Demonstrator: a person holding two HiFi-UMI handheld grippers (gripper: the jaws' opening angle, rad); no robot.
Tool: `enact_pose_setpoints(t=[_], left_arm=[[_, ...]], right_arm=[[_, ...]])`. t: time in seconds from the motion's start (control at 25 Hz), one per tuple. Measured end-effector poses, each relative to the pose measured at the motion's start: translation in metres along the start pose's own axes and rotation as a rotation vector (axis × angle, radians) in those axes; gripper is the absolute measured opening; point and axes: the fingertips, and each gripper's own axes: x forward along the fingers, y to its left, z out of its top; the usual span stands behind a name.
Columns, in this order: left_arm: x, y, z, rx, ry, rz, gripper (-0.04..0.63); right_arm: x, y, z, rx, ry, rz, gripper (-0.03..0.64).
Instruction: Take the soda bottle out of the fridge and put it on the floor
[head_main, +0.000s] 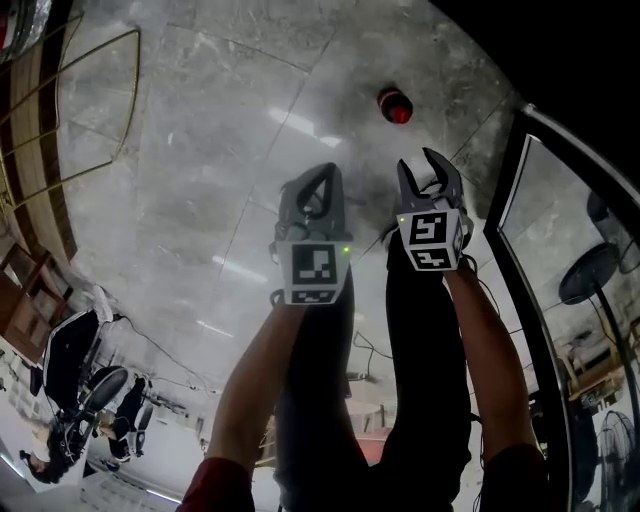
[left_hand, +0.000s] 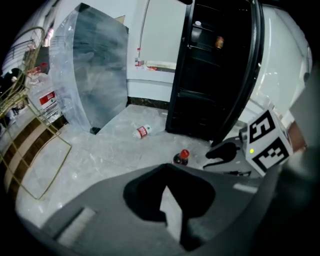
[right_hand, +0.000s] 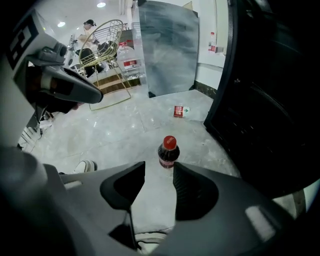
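Observation:
The soda bottle (head_main: 394, 105), dark with a red cap, stands upright on the grey marble floor (head_main: 200, 200). My right gripper (head_main: 432, 165) is open just short of the bottle, with nothing between its jaws. In the right gripper view the bottle (right_hand: 168, 151) stands free just beyond the fingertips of that gripper (right_hand: 159, 167). My left gripper (head_main: 318, 180) hangs beside it to the left, shut and empty. The left gripper view shows the bottle (left_hand: 182, 157) past its closed tips (left_hand: 167, 169). The black fridge (left_hand: 210, 75) stands open on the right.
The fridge's glass door (head_main: 560, 260) swings out at my right. A small water bottle (left_hand: 142, 131) lies on the floor farther off. A gold wire rack (left_hand: 30, 125) and large water jugs (left_hand: 45, 97) stand to the left. A person (right_hand: 87, 35) sits far back.

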Motion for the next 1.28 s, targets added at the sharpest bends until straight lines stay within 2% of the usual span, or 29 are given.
enact_pose_setpoints(t=[0.28, 0.52, 0.88, 1.08, 1.28], left_arm=[[-0.042, -0.012, 0.027, 0.029, 0.009, -0.003, 0.0], [-0.093, -0.029, 0.066, 0.042, -0.005, -0.019, 0.0], [-0.187, -0.058, 0.142, 0.05, -0.057, -0.03, 0.0], [-0.234, -0.072, 0.182, 0.044, -0.082, -0.028, 0.0], [-0.28, -0.084, 0.211, 0.023, -0.097, -0.003, 0.0]], right_arm=[[-0.062, 0.01, 0.014, 0.035, 0.01, 0.016, 0.161], [-0.125, 0.012, 0.05, 0.036, -0.012, 0.008, 0.161], [-0.241, 0.009, 0.103, 0.148, -0.046, -0.048, 0.161], [-0.299, 0.006, 0.122, 0.261, -0.036, -0.06, 0.161], [-0.353, 0.009, 0.139, 0.27, -0.049, -0.056, 0.161]])
